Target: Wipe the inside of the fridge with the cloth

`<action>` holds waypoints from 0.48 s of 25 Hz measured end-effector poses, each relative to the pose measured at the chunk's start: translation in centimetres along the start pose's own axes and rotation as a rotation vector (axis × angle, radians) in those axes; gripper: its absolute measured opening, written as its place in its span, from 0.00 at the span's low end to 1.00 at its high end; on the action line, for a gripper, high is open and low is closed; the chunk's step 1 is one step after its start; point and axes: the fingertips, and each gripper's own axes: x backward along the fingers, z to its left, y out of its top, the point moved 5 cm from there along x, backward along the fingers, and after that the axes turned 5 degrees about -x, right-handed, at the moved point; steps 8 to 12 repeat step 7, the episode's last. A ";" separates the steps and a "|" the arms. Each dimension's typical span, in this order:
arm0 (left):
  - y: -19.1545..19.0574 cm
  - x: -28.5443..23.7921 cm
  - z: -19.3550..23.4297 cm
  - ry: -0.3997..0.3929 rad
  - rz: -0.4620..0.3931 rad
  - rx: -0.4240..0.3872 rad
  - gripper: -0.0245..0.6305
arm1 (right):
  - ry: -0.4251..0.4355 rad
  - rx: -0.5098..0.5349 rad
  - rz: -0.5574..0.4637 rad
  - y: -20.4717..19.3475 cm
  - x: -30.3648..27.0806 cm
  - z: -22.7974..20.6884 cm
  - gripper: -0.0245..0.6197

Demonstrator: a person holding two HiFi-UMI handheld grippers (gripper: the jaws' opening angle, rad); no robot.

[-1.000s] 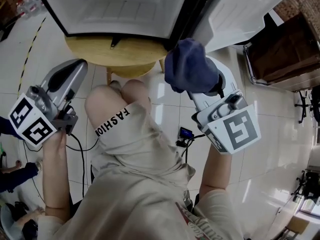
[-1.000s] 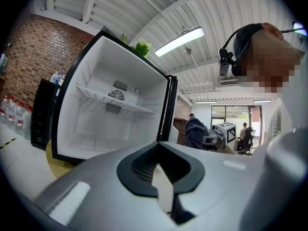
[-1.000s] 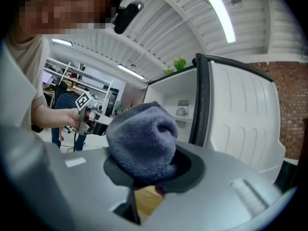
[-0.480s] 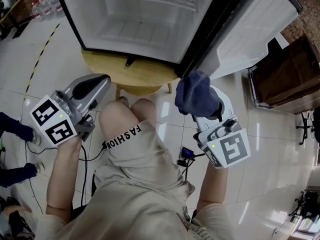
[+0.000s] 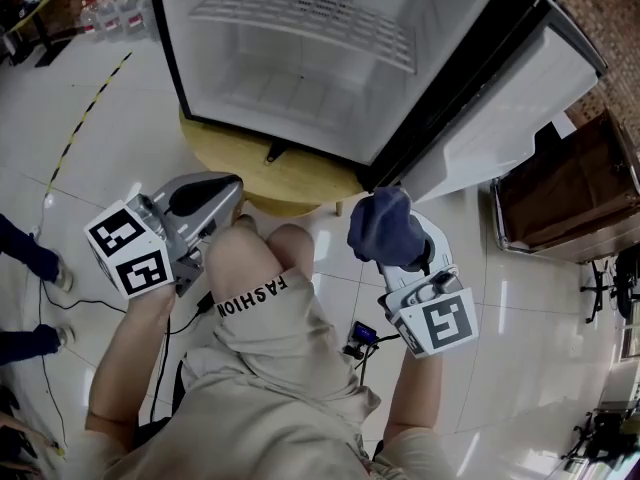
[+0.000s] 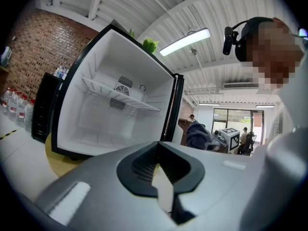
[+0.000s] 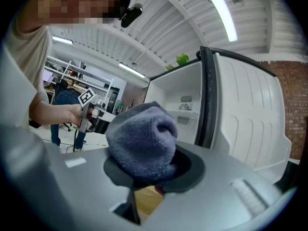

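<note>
While I hold the cloth in the right gripper, I am at the step just before the wiping. The jaws pinch the cloth tight, and it sticks out of them as a soft blue-grey ball. It sits a little right of the middle of the head view, near the bottom corner of the fridge but not touching it.

The fridge fills the top middle of that view. It stands on a round wooden table. Its door swings wide to the upper right, so the white inside is easy to reach. A wire shelf crosses it near the top. I see no food in it.

The left gripper is at the middle left, with its jaws pressed together and nothing in them.

Next, I think I must move the cloth up the picture and into the fridge, then press it flat on the white floor or a wall and rub. I should stay clear of the black door edge and the wire shelf.
</note>
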 end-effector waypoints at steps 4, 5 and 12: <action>-0.8 0.6 1.3 0.028 0.000 0.048 0.04 | -0.026 0.011 0.059 -1.3 -1.7 0.1 0.19; -1.0 0.8 1.5 0.035 0.000 0.058 0.04 | -0.027 0.018 0.078 -1.6 -2.4 0.3 0.19; -1.4 1.1 1.8 0.048 -0.001 0.076 0.04 | -0.025 0.036 0.119 -1.8 -3.9 0.8 0.19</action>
